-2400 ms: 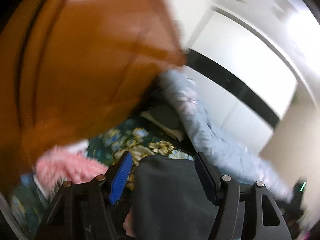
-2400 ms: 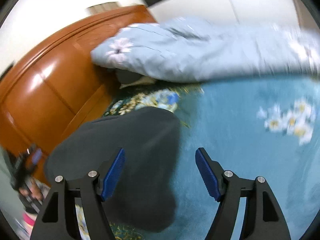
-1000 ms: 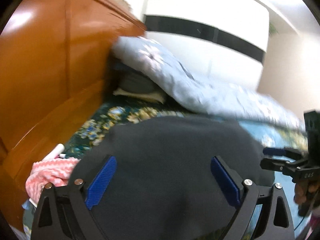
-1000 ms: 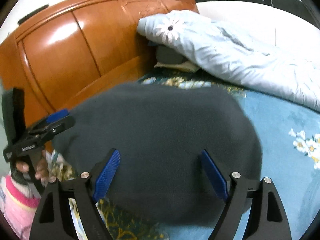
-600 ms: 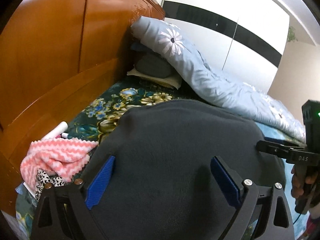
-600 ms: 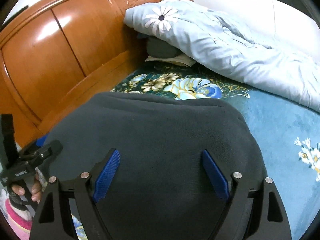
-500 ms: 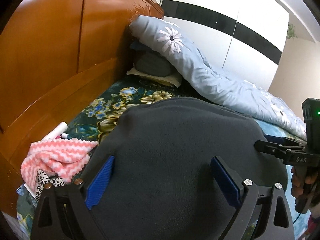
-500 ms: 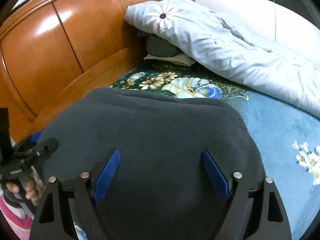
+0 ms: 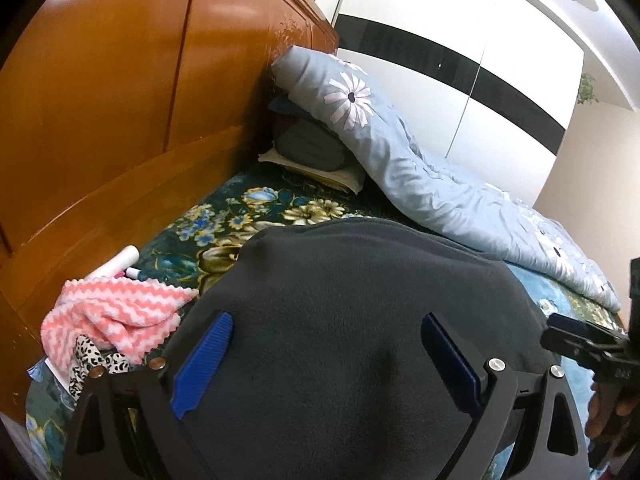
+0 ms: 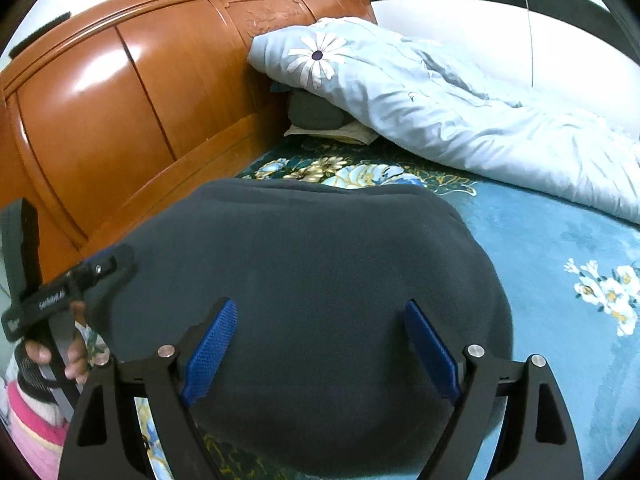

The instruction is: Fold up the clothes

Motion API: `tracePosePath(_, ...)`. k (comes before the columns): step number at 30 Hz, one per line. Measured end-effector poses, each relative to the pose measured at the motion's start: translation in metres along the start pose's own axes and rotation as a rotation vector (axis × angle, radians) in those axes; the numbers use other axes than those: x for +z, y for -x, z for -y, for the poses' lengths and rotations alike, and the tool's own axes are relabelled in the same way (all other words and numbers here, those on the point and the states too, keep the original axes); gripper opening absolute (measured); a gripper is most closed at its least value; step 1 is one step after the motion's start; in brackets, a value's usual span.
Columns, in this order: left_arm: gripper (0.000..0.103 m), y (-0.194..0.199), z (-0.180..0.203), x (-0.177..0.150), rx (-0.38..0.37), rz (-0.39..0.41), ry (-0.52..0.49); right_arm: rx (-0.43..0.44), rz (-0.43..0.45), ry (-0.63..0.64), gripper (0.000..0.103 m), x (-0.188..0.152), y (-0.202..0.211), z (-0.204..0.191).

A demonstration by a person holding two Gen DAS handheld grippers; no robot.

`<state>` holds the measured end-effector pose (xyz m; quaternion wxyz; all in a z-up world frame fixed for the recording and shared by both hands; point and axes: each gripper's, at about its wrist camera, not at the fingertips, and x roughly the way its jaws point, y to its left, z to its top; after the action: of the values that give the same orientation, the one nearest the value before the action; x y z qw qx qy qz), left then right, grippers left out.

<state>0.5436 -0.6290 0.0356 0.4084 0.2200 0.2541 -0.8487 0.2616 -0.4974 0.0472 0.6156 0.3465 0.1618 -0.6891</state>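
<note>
A dark grey fleece garment (image 9: 360,300) lies folded on the floral bedspread; it also fills the middle of the right wrist view (image 10: 312,264). My left gripper (image 9: 324,356) is open, its blue pads wide apart above the garment's near part, holding nothing. My right gripper (image 10: 320,344) is open in the same way over the garment from the other side. The left gripper's side shows in the right wrist view (image 10: 68,288), and the right gripper's side shows in the left wrist view (image 9: 584,340).
A wooden headboard (image 9: 120,112) runs along the left. A light blue floral quilt (image 9: 420,168) and pillows (image 9: 308,148) lie at the back. A pink zigzag cloth (image 9: 112,316) and a white tube (image 9: 120,264) lie by the headboard. Blue bedspread (image 10: 560,264) extends right.
Both grippers have steadied and dropped slightly over the garment, which now lies spread and still. Both stay open; earlier frames were blurred from fast motion.
</note>
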Motion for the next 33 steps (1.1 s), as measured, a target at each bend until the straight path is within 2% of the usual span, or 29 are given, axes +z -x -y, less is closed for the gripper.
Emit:
tracePosePath(4,0.103,0.001,0.004,-0.001,0.006,0.01,-0.019,0.004,0.027,-0.011,0.091,-0.012,0.012,0.0)
tracePosePath(5,0.103,0.001,0.005,-0.001,0.007,0.013,-0.024,0.004,0.028,-0.013,0.097,-0.014,0.014,0.0)
tracePosePath(10,0.103,0.001,0.004,-0.002,0.004,0.018,-0.021,0.002,0.037,-0.03,0.099,-0.025,0.022,0.005)
tracePosePath(12,0.103,0.002,0.004,-0.002,0.0,0.023,-0.019,0.002,0.041,-0.039,0.103,-0.031,0.026,0.007)
tracePosePath(20,0.103,0.004,0.008,-0.004,0.006,0.056,-0.043,-0.026,0.096,0.0,0.103,-0.065,0.05,0.006)
tracePosePath(25,0.103,0.025,0.023,-0.015,0.041,0.176,-0.124,-0.008,0.082,-0.016,0.103,-0.086,0.059,0.014)
tracePosePath(29,0.103,0.032,0.039,-0.012,0.086,0.178,-0.152,0.01,0.065,-0.02,0.103,-0.101,0.062,0.019)
tracePosePath(33,0.103,0.048,0.063,-0.008,0.066,0.184,-0.137,0.025,0.056,-0.021,0.103,-0.11,0.066,0.026)
